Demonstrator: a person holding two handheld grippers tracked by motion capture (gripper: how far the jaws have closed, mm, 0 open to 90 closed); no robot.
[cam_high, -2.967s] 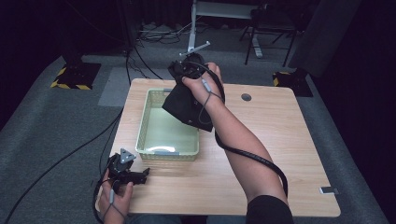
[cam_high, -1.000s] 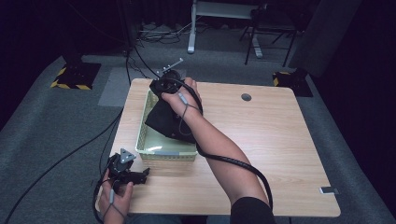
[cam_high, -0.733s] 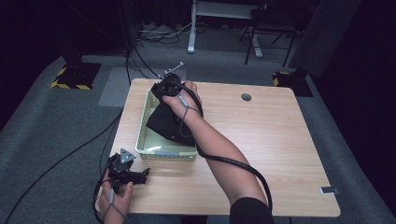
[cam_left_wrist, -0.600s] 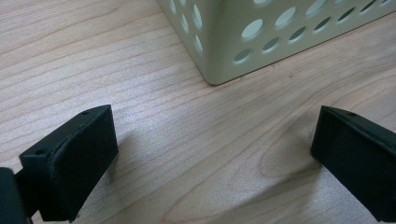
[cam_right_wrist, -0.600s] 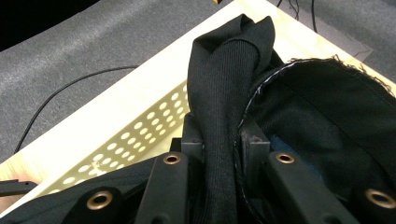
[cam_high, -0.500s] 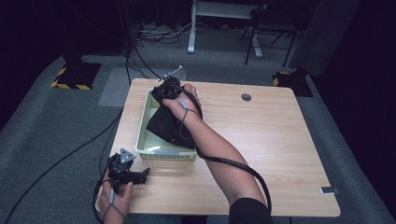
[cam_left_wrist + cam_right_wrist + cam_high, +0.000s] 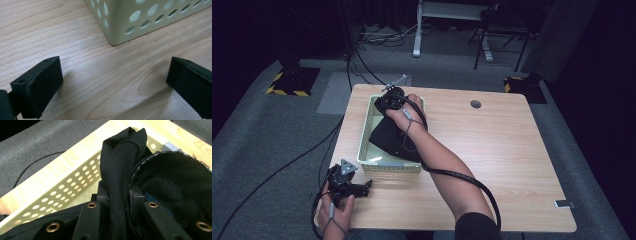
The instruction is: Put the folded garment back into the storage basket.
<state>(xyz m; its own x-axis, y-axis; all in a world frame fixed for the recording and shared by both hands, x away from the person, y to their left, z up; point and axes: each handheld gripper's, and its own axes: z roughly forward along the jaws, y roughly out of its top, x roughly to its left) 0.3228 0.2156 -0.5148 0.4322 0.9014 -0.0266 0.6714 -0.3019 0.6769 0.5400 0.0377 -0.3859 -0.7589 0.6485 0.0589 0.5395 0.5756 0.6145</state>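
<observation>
A pale green perforated basket (image 7: pixel 371 118) stands on the left half of the wooden table. My right gripper (image 7: pixel 391 98) hovers over its far end, shut on a black cloth (image 7: pixel 389 137) that hangs down into the basket. In the right gripper view the jaws pinch a bunched fold of the black cloth (image 7: pixel 120 165), with the basket wall (image 7: pixel 62 187) behind it. My left gripper (image 7: pixel 362 187) rests on the table just in front of the basket's near left corner, open and empty. In the left gripper view its fingers (image 7: pixel 40 82) stand wide apart before the basket corner (image 7: pixel 120 22).
The table (image 7: pixel 512 150) has a round cable hole (image 7: pixel 475 104) at the back and a small flat device (image 7: pixel 564 203) near the front right edge. Cables trail off the table's left side onto the grey carpet. A desk frame and chair legs stand beyond the table.
My right gripper has carried the black cloth leftward and lower, from beside the basket's right rim to over its far end. The left gripper has stayed still.
</observation>
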